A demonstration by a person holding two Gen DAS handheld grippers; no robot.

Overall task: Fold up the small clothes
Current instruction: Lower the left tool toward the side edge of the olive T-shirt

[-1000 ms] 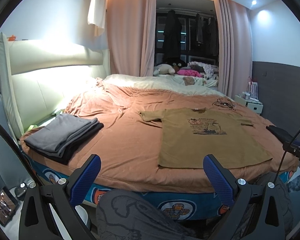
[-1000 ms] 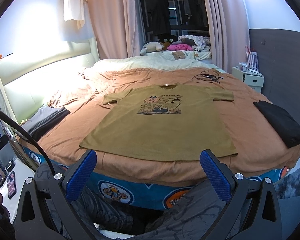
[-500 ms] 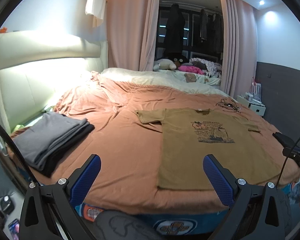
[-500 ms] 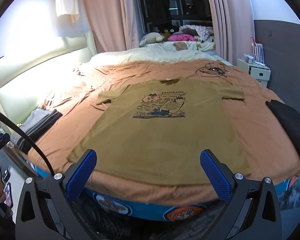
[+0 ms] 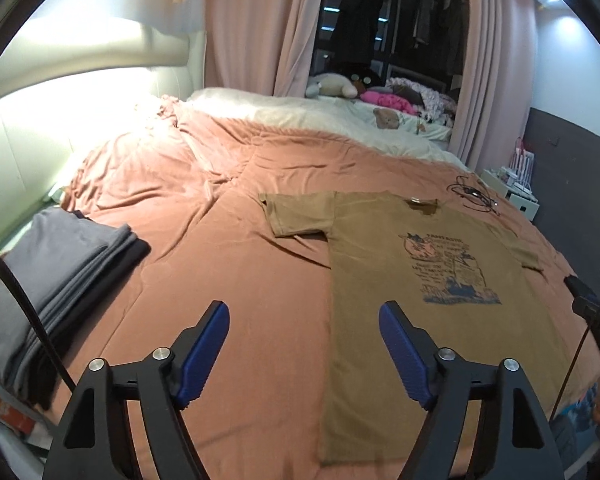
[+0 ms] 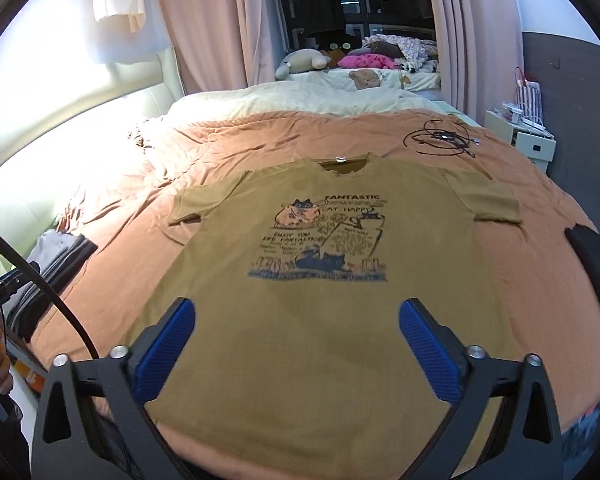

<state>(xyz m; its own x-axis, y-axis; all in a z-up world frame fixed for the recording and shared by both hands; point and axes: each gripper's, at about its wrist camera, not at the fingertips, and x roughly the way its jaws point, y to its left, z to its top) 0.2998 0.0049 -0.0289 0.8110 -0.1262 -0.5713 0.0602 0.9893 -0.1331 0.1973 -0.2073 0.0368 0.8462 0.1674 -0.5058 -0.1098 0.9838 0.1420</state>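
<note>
One wide bed (image 5: 204, 184) with an orange-brown cover fills most of both views. An olive T-shirt (image 6: 320, 320) lies flat on it, print side up, collar toward the far side, both short sleeves spread out, and its hem close to the near edge of the bed. A stack of folded grey clothes (image 5: 52, 272) sits at the left edge of the bed, well apart from the shirt, and a folded black garment (image 6: 596, 256) lies at the right edge. A tangled black cable (image 6: 440, 138) rests beyond the collar. The left gripper (image 5: 304, 344) hangs above the cover just beside the shirt's left side; its jaws are closing and nothing is between them. The right gripper (image 6: 296, 340) hangs above the lower part of the shirt, jaws wide apart, holding nothing.
</note>
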